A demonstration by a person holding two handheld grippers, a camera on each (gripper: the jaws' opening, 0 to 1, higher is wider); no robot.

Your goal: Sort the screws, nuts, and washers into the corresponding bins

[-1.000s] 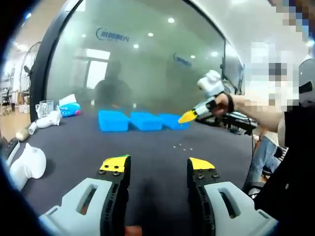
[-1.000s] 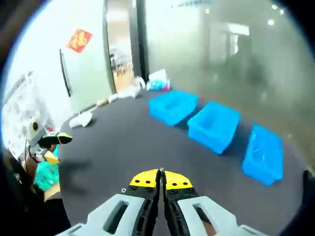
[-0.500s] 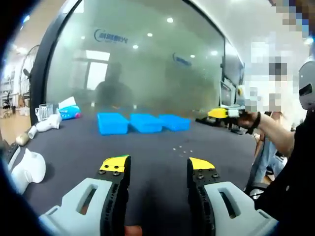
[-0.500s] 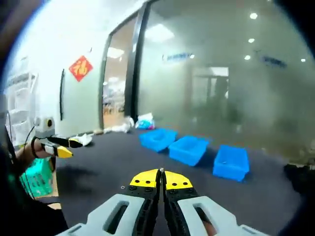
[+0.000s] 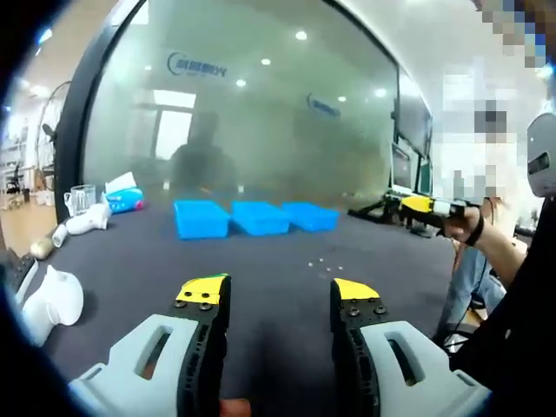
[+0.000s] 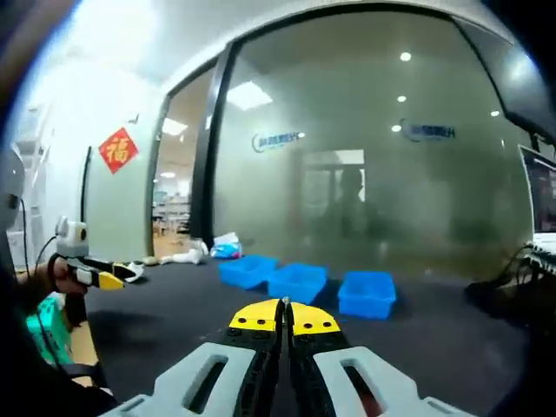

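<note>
Frosted glass walls stand behind a dark worktop [image 5: 261, 261] that carries three blue bins [image 5: 256, 216] in a row at its far side, side by side. Nearer than the bins, a few small pale fasteners [image 5: 323, 261] lie scattered on the bare surface, too small to tell apart as screws, nuts or washers. In the left gripper view, the left gripper [image 5: 280, 300] hangs over the near part of the worktop with its yellow-tipped jaws spread wide and nothing between them. White objects [image 5: 54, 294] sit at the left edge. The right gripper [image 6: 284, 318] has its jaws pressed together; whether anything is pinched cannot be told. It also appears at the right of the left gripper view, held in a hand [image 5: 473, 230] above the worktop's right side.
</note>
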